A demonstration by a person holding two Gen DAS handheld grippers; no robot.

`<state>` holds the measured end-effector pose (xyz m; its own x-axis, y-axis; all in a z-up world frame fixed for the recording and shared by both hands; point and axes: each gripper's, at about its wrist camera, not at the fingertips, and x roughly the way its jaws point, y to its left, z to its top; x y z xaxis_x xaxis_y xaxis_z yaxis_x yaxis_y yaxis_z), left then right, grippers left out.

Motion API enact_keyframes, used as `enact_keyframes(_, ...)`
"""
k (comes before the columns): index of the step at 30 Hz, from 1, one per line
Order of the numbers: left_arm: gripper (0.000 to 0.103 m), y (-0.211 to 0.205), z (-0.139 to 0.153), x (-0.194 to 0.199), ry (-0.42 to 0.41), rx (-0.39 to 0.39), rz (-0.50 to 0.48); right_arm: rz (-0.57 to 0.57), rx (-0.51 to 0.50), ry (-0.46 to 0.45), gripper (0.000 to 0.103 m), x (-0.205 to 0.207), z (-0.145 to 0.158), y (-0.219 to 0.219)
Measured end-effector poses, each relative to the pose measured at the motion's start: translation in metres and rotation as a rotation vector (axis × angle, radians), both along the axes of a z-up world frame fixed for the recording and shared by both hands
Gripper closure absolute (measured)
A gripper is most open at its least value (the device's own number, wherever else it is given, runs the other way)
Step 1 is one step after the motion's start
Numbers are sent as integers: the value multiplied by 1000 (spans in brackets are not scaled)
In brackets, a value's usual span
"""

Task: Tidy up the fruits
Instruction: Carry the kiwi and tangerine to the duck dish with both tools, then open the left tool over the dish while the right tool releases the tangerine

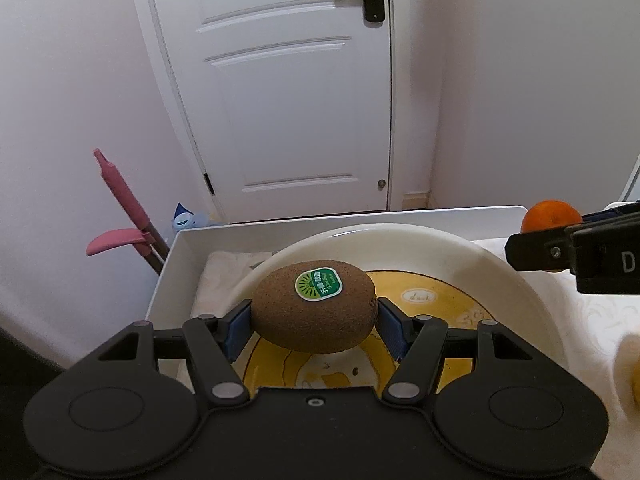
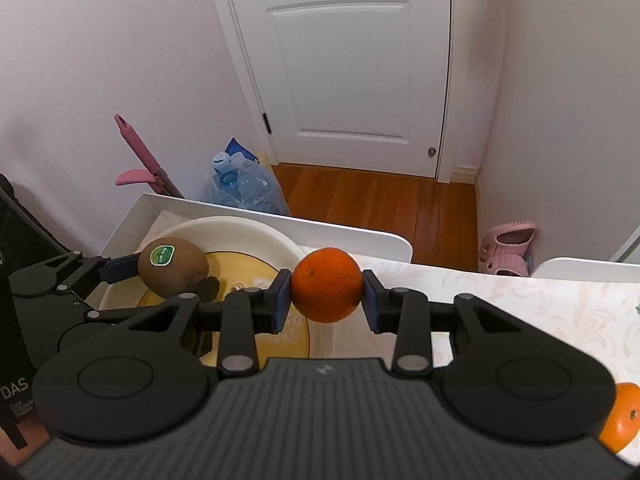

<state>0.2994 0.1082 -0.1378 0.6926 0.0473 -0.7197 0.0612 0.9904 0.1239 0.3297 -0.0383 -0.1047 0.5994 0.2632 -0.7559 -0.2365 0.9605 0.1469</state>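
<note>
Tongs first: the left gripper (image 1: 314, 326) is clamped on a kiwi (image 1: 315, 305), held above the plate (image 1: 500, 264), its blue pads pressing both ends. The right gripper (image 2: 326, 296) squeezes an orange (image 2: 327, 285) by the plate's right rim, over the table (image 2: 520, 300). A second orange (image 2: 622, 416) is half hidden behind the right gripper's body. The kiwi's green sticker (image 1: 318, 285) has writing too small to read; "DAS" shows on the left gripper.
</note>
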Motion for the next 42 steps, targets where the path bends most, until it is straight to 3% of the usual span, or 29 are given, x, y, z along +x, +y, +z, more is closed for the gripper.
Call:
enact_keyframes(4, 30, 0, -1, 4, 12, 0, -14, -3, 3, 5, 51, 0, 0, 0)
enact_keyframes(7, 10, 1, 5, 0, -16, 3, -12, -3, 2, 2, 51, 0, 3, -1)
enact_keyframes(22, 8, 14, 23, -31, 15, -42, 69, 94, -17, -4, 51, 1, 9, 11)
enact_keyframes(38, 8, 42, 28, -68, 32, -55, 180, 255, -85, 2, 51, 2, -20, 60)
enact_keyframes(41, 7, 44, 28, -70, 38, -72, 178, 260, -96, -17, 42, -1, -22, 62)
enact_keyframes(42, 7, 44, 29, -70, 39, -72, 178, 261, -98, -27, 25, -2, -21, 62)
